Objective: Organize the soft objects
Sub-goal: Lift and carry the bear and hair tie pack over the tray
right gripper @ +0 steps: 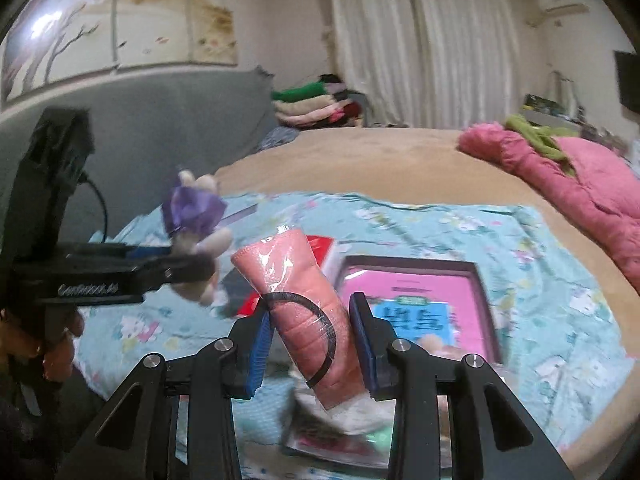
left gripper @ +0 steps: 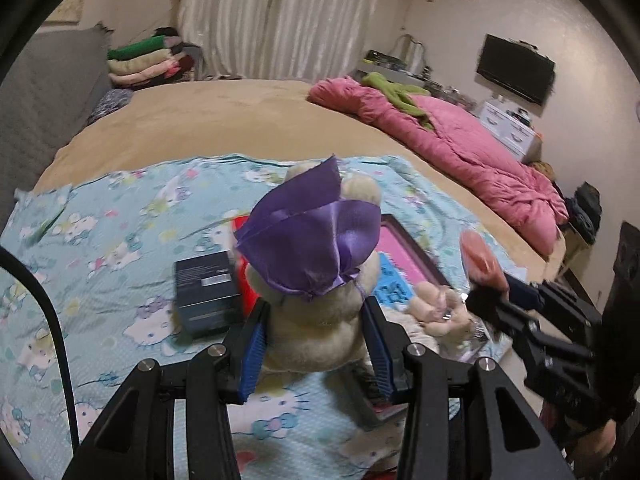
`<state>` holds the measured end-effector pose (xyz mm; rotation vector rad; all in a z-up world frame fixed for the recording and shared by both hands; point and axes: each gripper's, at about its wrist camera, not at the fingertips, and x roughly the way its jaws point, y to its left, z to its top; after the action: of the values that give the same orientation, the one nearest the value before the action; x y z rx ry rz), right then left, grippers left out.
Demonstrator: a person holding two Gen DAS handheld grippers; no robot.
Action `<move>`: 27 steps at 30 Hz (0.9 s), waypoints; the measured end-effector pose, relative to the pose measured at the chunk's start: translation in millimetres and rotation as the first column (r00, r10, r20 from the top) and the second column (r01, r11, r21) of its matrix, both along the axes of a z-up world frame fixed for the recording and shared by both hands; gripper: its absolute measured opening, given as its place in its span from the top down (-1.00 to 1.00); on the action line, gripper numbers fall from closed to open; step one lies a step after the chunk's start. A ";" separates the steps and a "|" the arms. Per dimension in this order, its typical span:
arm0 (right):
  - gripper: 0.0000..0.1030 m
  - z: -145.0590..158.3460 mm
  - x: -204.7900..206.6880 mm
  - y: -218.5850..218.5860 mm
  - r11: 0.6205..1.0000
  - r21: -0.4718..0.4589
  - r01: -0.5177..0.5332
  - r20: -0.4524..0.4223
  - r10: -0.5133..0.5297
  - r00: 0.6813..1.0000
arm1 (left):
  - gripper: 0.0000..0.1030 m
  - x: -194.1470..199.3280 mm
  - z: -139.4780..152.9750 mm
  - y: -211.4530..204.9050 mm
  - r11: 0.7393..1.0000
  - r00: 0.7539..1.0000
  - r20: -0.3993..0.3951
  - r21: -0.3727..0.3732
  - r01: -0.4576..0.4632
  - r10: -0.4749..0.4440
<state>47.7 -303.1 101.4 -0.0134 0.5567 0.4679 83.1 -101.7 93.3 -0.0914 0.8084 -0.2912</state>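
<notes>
In the left wrist view my left gripper is shut on a beige plush toy with a purple satin bow, held above the bed. To its right, my right gripper carries a pink roll. In the right wrist view my right gripper is shut on that pink cloth roll, which is wrapped in clear plastic with a black ring around it. The left gripper shows at the left with the plush toy, a hand below its handle.
A Hello Kitty sheet covers the near bed. On it lie a dark box, a red item, a pink framed board and a small beige plush. A pink quilt lies far right; folded clothes are stacked at the back.
</notes>
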 end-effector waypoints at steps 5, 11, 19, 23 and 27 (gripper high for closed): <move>0.25 1.1 -1.5 -32.4 0.996 0.041 0.076 -0.018 -0.076 0.997 | 0.12 1.6 -6.9 -33.4 0.998 0.998 -0.022 0.026 0.058 -0.057; 0.25 -2.3 4.7 -54.5 0.988 0.083 0.130 -0.053 -0.126 0.991 | 0.11 3.1 -22.5 -68.6 0.991 0.992 -0.052 0.061 0.122 -0.119; 0.25 -15.8 10.0 -57.2 0.986 0.088 0.144 -0.113 -0.133 0.985 | 0.11 6.7 -42.2 -92.7 0.981 0.986 -0.087 0.119 0.155 -0.145; 0.25 -27.0 13.0 -57.3 0.986 0.077 0.150 -0.147 -0.138 0.980 | 0.11 11.6 -52.4 -96.9 0.977 0.983 -0.105 0.136 0.162 -0.148; 0.25 -37.0 16.0 -56.2 0.987 0.068 0.149 -0.182 -0.135 0.974 | 0.11 16.7 -63.7 -99.0 0.977 0.980 -0.130 0.133 0.165 -0.147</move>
<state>63.7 -359.3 64.4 0.1462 0.7077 0.3534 99.8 -200.7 29.6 0.0913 0.9552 -0.3778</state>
